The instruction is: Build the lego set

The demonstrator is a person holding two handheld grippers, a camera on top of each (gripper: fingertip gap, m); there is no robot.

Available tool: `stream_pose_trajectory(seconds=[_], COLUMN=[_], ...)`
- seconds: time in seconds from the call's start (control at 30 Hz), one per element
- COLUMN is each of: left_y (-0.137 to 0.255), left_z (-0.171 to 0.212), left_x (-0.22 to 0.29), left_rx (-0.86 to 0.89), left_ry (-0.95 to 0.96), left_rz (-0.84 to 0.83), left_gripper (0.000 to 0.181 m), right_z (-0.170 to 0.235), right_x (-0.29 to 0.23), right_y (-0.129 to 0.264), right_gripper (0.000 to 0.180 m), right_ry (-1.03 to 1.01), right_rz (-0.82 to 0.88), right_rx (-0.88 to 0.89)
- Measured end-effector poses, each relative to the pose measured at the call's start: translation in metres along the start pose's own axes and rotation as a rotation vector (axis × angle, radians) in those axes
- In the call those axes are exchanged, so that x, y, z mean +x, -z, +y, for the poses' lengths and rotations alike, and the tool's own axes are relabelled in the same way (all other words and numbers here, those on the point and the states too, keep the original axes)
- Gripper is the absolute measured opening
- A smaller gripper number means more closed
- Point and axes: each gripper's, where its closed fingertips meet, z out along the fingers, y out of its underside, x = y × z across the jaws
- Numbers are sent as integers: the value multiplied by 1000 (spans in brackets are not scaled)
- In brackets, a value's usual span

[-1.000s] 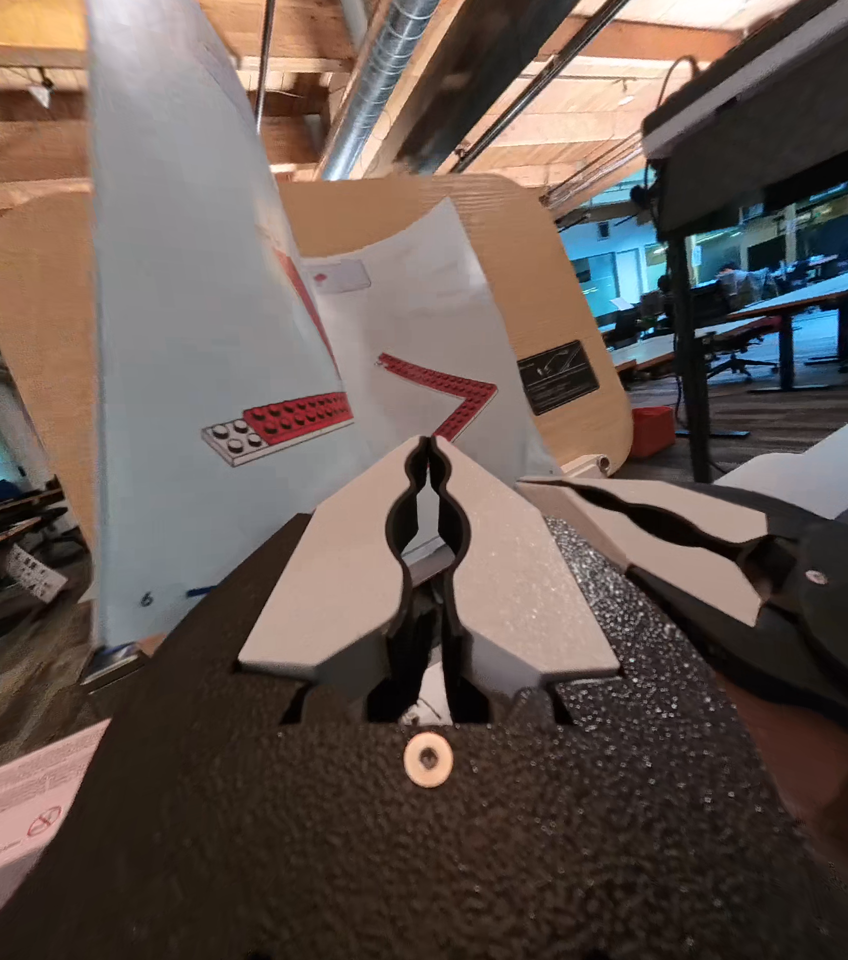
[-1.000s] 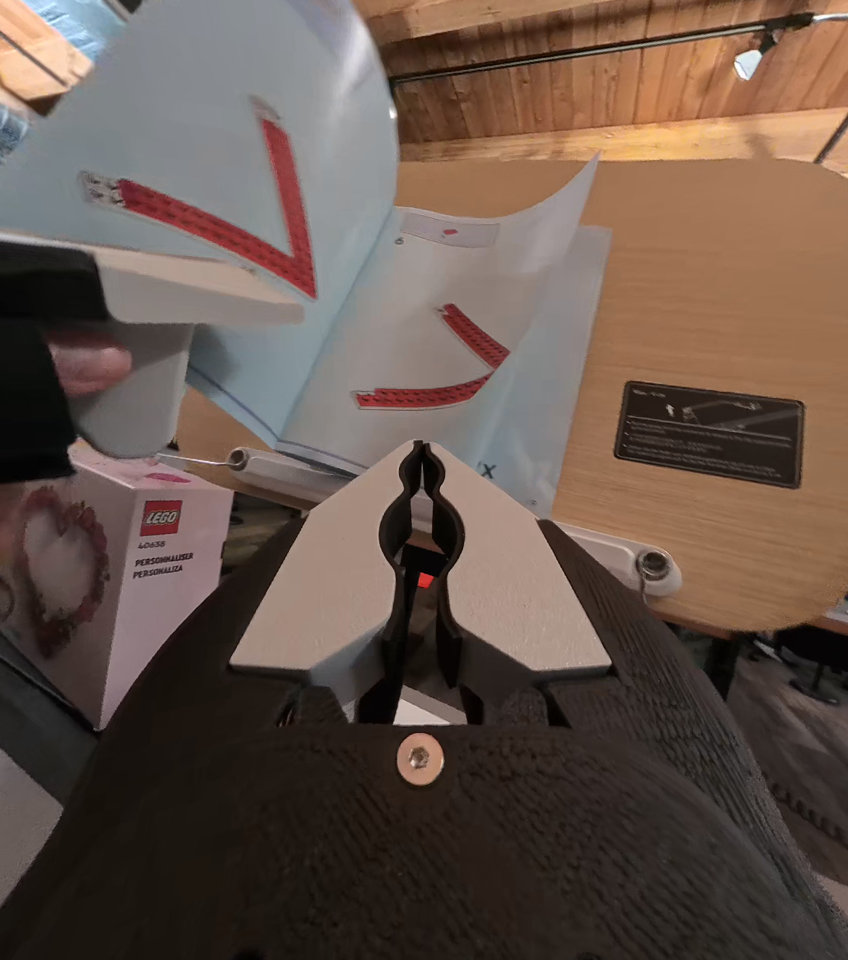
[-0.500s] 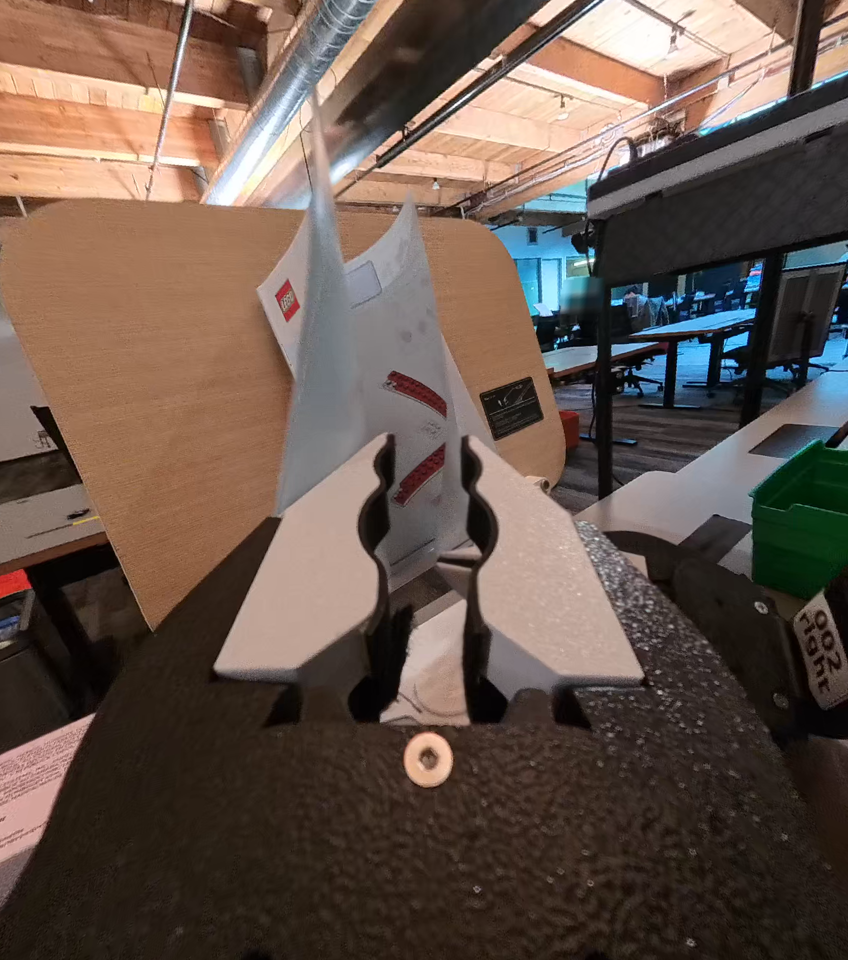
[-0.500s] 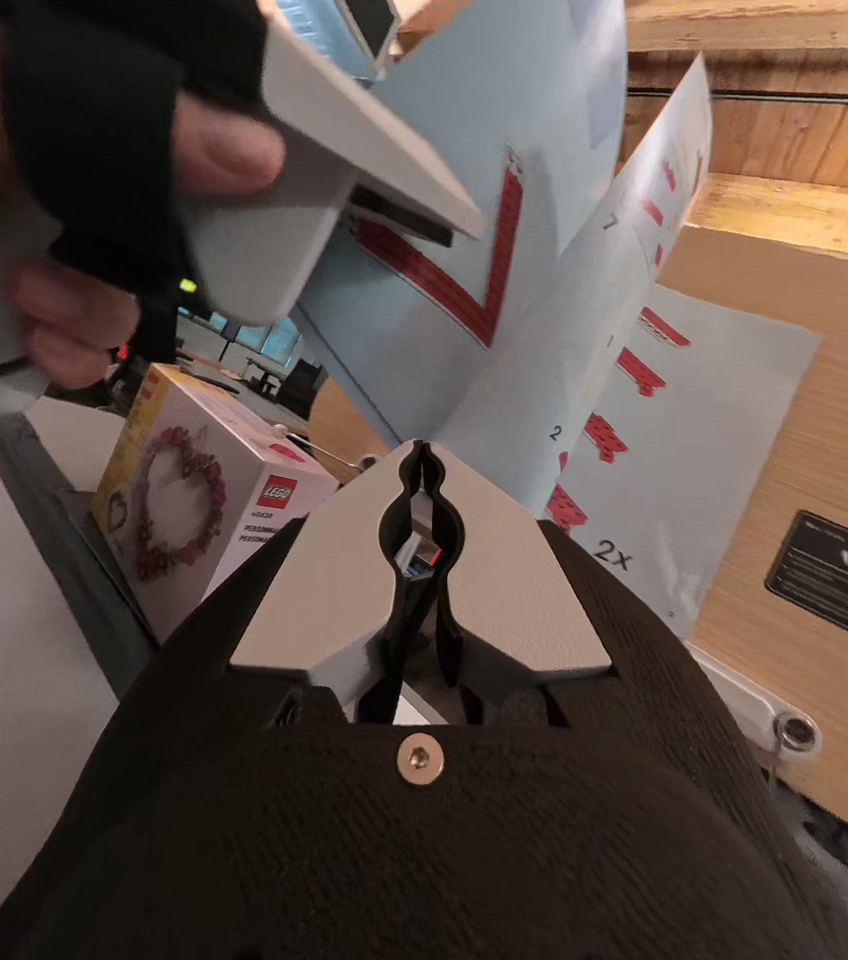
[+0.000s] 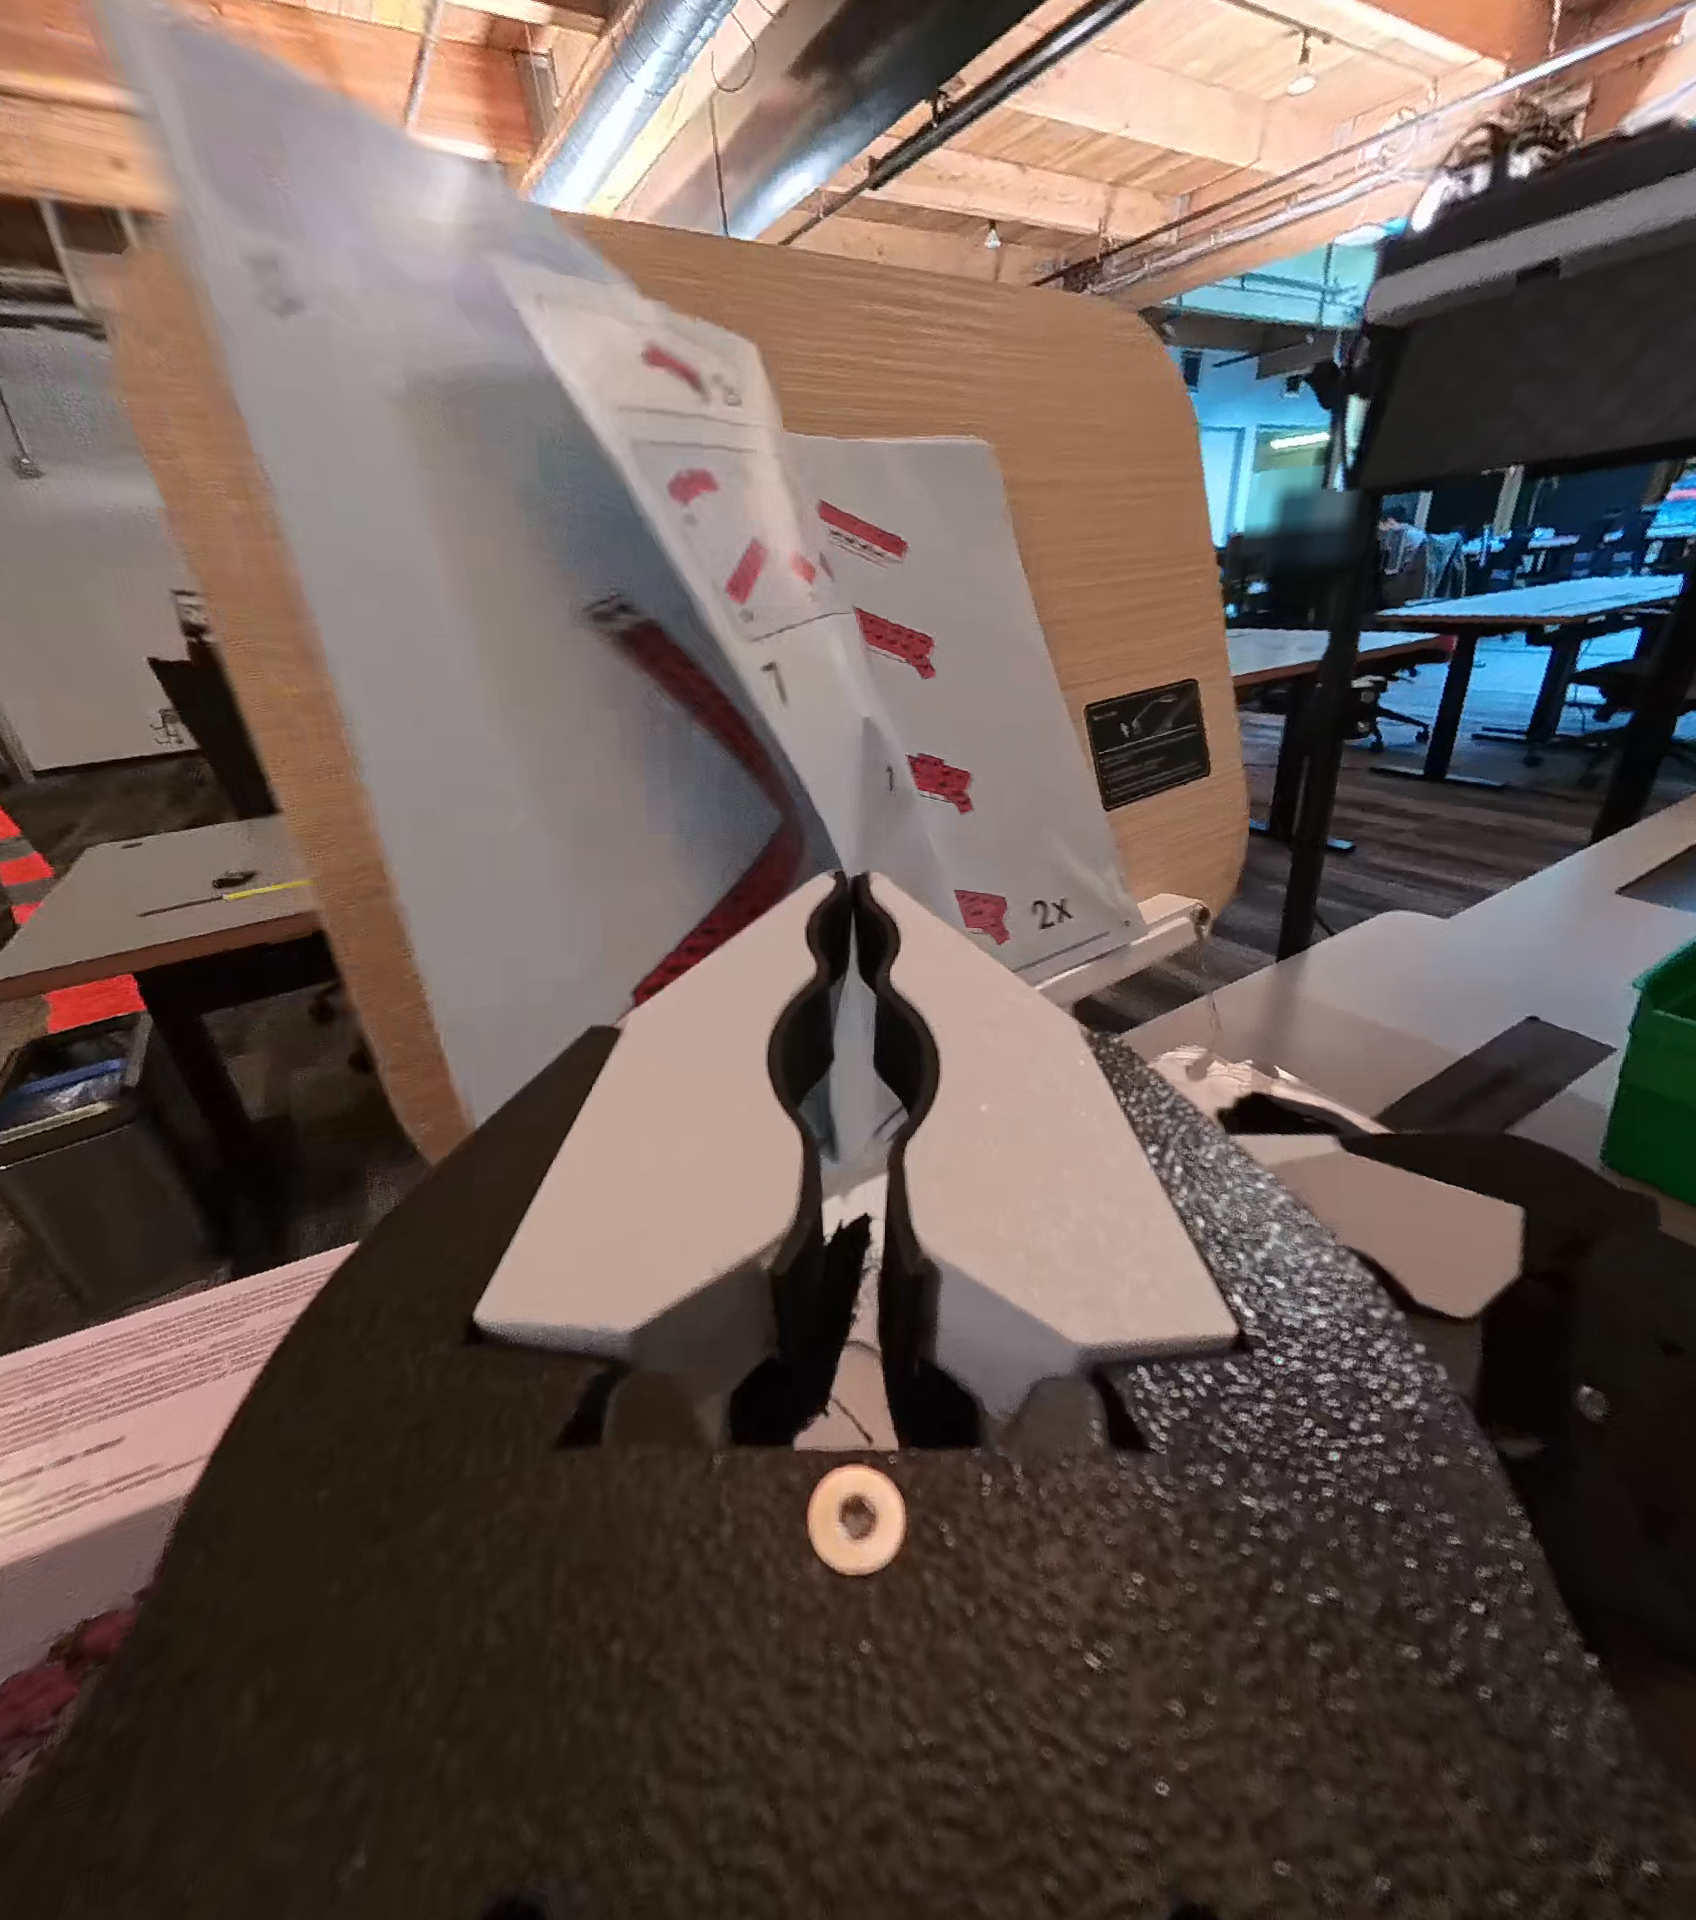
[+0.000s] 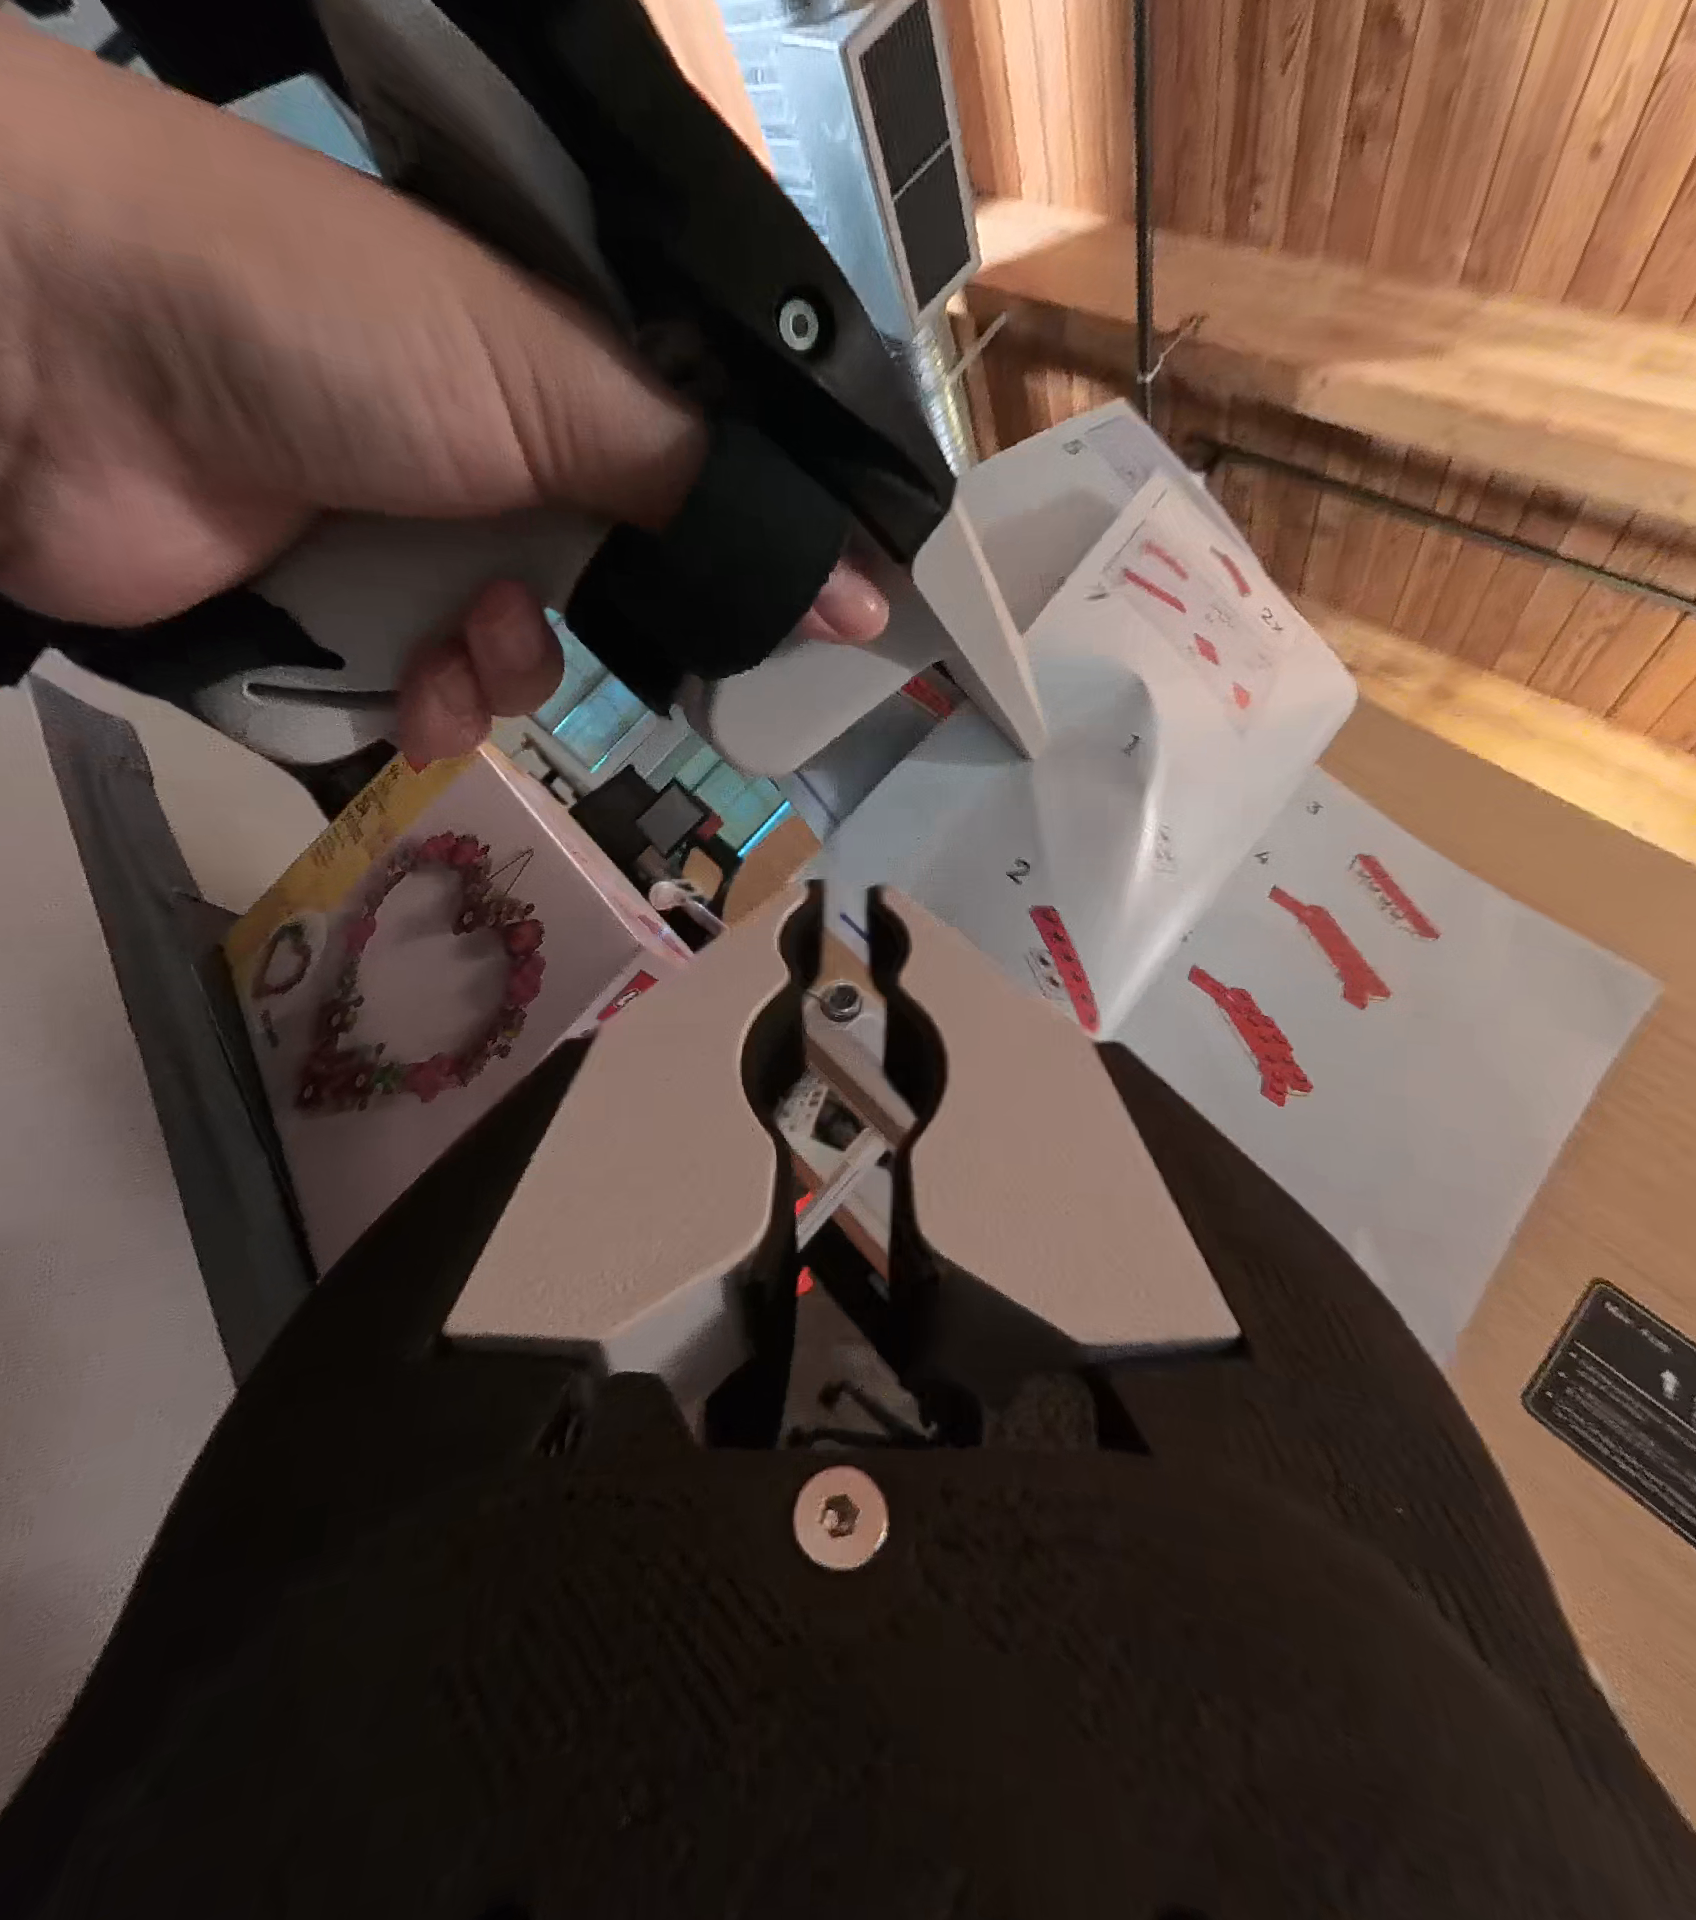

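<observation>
Reclosed since before, left tool [image 5: 849, 883] pinches the instruction booklet [image 5: 532, 675]; right tool [image 6: 846, 891] hangs slightly open below.

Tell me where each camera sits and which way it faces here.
Left wrist view: sits on the left claw, looking forward at the instruction booklet it pinches; the right claw shows lower right.
Right wrist view: sits on the right claw, tilted upward at the booklet; a hand holding the left claw shows.
Shared: booklet, wooden panel, pink box.
</observation>
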Motion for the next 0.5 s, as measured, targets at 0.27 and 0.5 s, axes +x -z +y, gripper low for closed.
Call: stream_pose_trajectory(seconds=[0.27, 0.5], left_y=[20, 42], left_z=[-8, -13], left_x=[-35, -70], left_rx=[58, 153], left_ry=[23, 195], left_rz=[-42, -65], left_gripper=[1, 16], right_z=[15, 46], right_x=[36, 35], right_y=[-1, -37], right_gripper=[0, 0], right_ry=[9, -42], right_rz=[210, 155], right_rx=[-92, -303])
